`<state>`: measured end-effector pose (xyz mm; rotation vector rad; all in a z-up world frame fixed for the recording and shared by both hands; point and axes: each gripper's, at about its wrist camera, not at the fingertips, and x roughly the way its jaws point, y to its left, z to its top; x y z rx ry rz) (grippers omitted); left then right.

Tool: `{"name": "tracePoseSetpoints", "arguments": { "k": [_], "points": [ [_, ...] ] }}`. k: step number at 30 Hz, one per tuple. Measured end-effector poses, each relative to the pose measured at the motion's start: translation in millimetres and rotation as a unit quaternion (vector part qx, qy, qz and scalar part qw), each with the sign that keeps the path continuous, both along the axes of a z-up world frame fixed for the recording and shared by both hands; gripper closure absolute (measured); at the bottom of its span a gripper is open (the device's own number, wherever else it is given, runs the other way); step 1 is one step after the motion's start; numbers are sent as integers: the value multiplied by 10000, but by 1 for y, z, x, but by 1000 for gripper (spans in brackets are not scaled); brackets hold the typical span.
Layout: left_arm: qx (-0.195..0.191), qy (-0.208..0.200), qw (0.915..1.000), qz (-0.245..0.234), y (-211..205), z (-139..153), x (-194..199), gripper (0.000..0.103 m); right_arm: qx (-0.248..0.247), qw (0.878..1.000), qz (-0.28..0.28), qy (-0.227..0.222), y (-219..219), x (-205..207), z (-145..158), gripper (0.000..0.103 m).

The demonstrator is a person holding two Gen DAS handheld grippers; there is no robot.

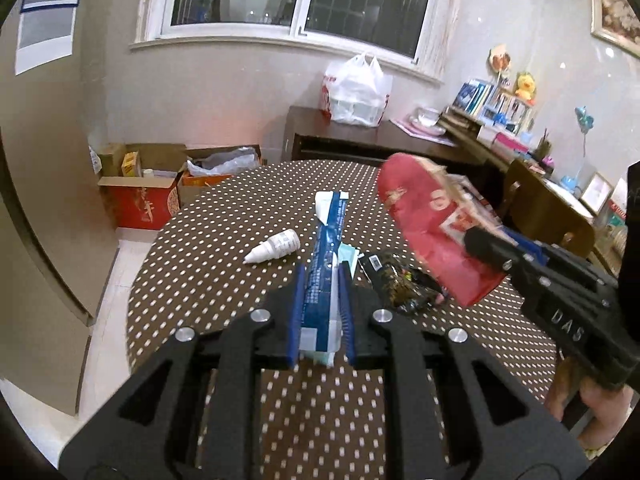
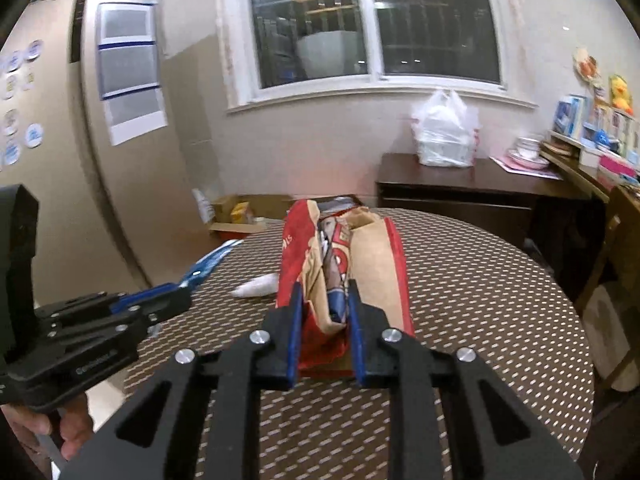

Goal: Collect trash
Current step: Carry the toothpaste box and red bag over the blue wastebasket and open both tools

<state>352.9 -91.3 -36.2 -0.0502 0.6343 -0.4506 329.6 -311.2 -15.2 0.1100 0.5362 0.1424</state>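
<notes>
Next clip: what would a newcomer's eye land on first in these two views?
Probably the crumpled red paper bag, clamped in the right gripper above the brown polka-dot table. Next, the flattened blue-and-white tube pinched in the left gripper. On the cloth lie a small white dropper bottle and a dark crinkled wrapper.

Blue wrapper (image 1: pixel 325 264): long, flattened blue-and-white tube-like pack, centre of the left wrist frame, clamped between the left tool (image 1: pixel 320 280) pads, pointing away, lifted off the bench (image 1: pixel 224 240).
Red bag (image 2: pixel 344 264): crumpled red-and-brown paper packet with printed picture, centre of the right wrist frame, pinched in the right tool (image 2: pixel 325 304), raised.
White dropper bottle (image 1: pixel 275 246): small, lying on its side on the bench, centre left.
Black wrapper (image 1: pixel 396 280): crinkled dark foil with barcode label, lying flat, right of centre.
</notes>
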Motion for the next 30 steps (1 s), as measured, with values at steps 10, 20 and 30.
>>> {"name": "tracePoseSetpoints", "arguments": {
  "k": [10, 20, 30],
  "points": [
    [-455, -42, 9974, 549, 86, -4, -76, 86, 188, 9930, 1152, 197, 101, -45, 5, 83],
    [-523, 67, 9839, 1710, 202, -40, -138, 86, 214, 9774, 2051, 462, 205, -72, -9, 83],
    [-912, 920, 9526, 2753, 295, -112, -165, 86, -352, 9554, 2834, 747, 323, -91, -53, 83]
  ]
}}
